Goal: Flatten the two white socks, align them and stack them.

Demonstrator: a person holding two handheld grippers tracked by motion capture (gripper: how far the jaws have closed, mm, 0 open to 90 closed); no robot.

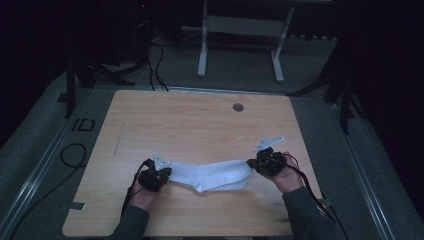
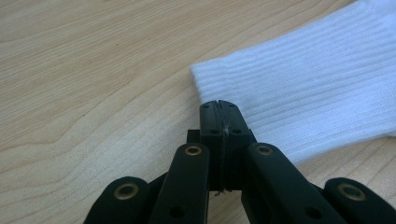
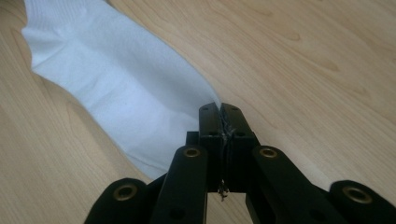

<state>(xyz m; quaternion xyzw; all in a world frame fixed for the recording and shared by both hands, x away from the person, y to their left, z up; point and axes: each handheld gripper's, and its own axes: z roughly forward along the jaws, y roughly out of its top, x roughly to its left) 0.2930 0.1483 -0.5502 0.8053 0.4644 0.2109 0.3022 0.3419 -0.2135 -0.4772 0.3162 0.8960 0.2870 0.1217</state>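
On the wooden surface (image 1: 200,125) a white sock (image 1: 212,175) lies stretched flat, probably for smoothing. The left hand-held gripper (image 2: 219,105) pinches its ribbed cuff; the right hand-held gripper (image 3: 219,108) pinches the toe end.

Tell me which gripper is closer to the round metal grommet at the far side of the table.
Right. The right gripper sits nearer the grommet, just right of it; the left gripper lies farther off to the left. Both clamp the white sock.

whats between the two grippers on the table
A white sock spans the gap, left gripper shut on one end, right gripper on the other, per the high view.
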